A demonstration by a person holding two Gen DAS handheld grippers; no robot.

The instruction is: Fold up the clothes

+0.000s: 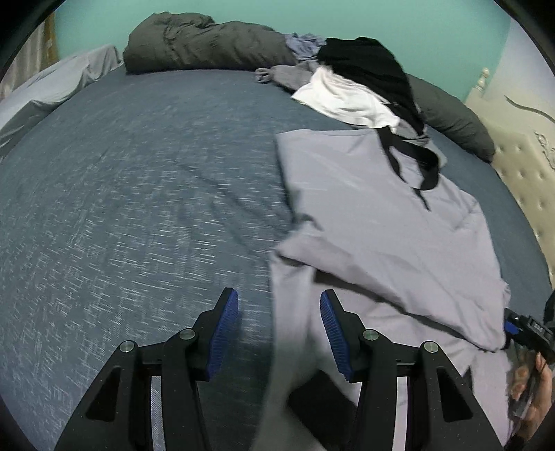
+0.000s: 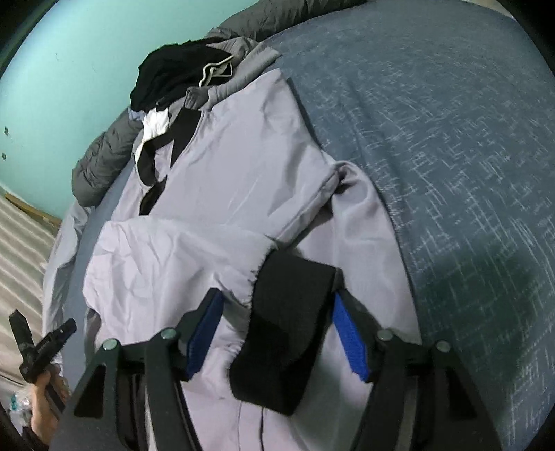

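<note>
Folding stage: mid-fold judged, lavender garment (image 1: 381, 215) spread on bed (image 1: 138, 194), one flap already doubled over body, more folds likely left
Garment location: right half of the bed in left wrist view, far end tucked under clothes pile (image 1: 360, 79)
Garment details: black strap (image 1: 421, 163) loops across its far end; black cuff (image 2: 288, 329) at near end, seen from right wrist
Left gripper (image 1: 279, 333): jaws wide, blue pads either side of a blurred hanging strip of lavender cloth; nothing clamped, cannot tell if cloth touches a pad
Right gripper (image 2: 274, 333): jaws wide, straddling the black cuff and frayed flap edge; cuff sits between pads, not pinched as far as visible
Why so placed: both grippers at the near edge, likely lining up for a pinch to lift and carry that end toward far end
Blur: bed texture smeared in both views
Pile: black, white, grey items stacked by dark duvet (image 1: 208, 45), probably waiting their turn
Risk: strap under pile may drag other clothes if garment gets pulled
Surroundings: teal wall (image 1: 312, 17), tufted headboard (image 1: 520, 166) at right
</note>
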